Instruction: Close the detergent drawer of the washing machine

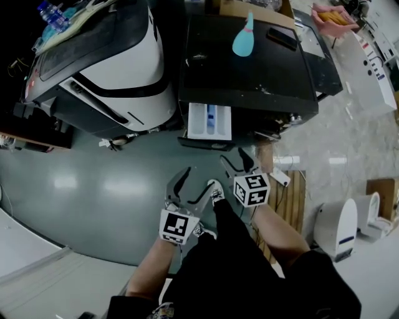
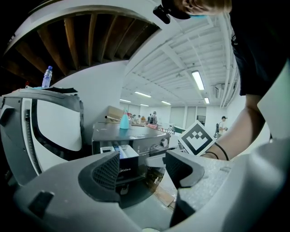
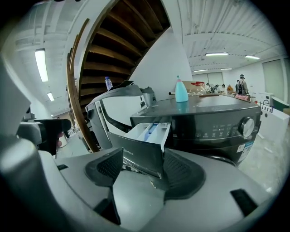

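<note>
The black washing machine [image 1: 249,68] stands ahead of me with its detergent drawer [image 1: 210,122] pulled out, white compartments showing. My right gripper [image 1: 238,161] is open just short of the drawer's dark front panel [image 3: 140,156], which fills the gap between its pads [image 3: 106,167] in the right gripper view. Nothing is gripped. My left gripper [image 1: 196,184] is open lower and further left, over the grey floor, with nothing in it. In the left gripper view [image 2: 142,170] the drawer [image 2: 124,156] sits farther off between the jaws, and the right gripper's marker cube [image 2: 197,138] shows on the right.
A light blue bottle [image 1: 243,38] and a dark flat object [image 1: 282,37] rest on the washer's top. A white-and-black machine [image 1: 106,56] stands at the left with a water bottle [image 1: 53,14] on it. A wooden pallet [image 1: 293,199] and a white appliance [image 1: 340,227] lie at the right.
</note>
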Tool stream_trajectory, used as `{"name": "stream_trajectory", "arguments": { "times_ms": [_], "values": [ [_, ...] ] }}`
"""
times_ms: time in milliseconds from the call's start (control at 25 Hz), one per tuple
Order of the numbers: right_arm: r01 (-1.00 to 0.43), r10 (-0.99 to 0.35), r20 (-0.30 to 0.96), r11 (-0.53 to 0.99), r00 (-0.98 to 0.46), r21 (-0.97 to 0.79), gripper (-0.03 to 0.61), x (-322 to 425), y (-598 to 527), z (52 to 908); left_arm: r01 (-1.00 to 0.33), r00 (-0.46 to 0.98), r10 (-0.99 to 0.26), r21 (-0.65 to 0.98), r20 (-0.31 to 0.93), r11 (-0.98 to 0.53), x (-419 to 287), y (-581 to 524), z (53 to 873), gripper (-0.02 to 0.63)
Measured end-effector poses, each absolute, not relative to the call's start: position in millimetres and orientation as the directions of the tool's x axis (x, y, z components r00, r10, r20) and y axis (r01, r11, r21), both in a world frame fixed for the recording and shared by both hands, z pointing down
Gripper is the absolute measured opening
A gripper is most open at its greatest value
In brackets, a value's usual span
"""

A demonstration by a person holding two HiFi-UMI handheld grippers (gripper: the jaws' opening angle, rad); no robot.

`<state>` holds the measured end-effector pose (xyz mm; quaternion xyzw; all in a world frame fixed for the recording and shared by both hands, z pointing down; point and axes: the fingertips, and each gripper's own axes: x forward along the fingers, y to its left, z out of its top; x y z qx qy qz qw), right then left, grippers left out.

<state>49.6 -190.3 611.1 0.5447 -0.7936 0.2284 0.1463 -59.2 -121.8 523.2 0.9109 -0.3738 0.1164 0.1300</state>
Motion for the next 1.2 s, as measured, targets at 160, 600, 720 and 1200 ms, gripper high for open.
{"name": "stream_trajectory", "arguments": {
  "times_ms": [160,600,720,1200],
  "values": [
    [-0.93,-0.777,0.51,0.295,-0.368,-0.22,0.276,52,-202,629,-0.706,0.698,-0.636,0.167,0.329,-0.688,-51,-137,537,0.299],
    [-0.933,-0.75,0.558,0.253,-0.357,-0.257,0.182,56,-221,668,-0.694,0.708,-0.607,0.197,0.362,-0.692,-46,-167,564,0.299],
    [-0.928,-0.749,0.549,0.269,-0.37,-0.259,0.179,54,-222,670,-0.692,0.71,-0.6,0.204,0.369,-0.693,-45,-172,570,0.299],
    [-0.933,-0.763,0.538,0.273,-0.359,-0.235,0.161,63,-263,666,-0.679,0.724,-0.585,0.223,0.365,-0.7,-30,-188,577,0.299]
  ]
}}
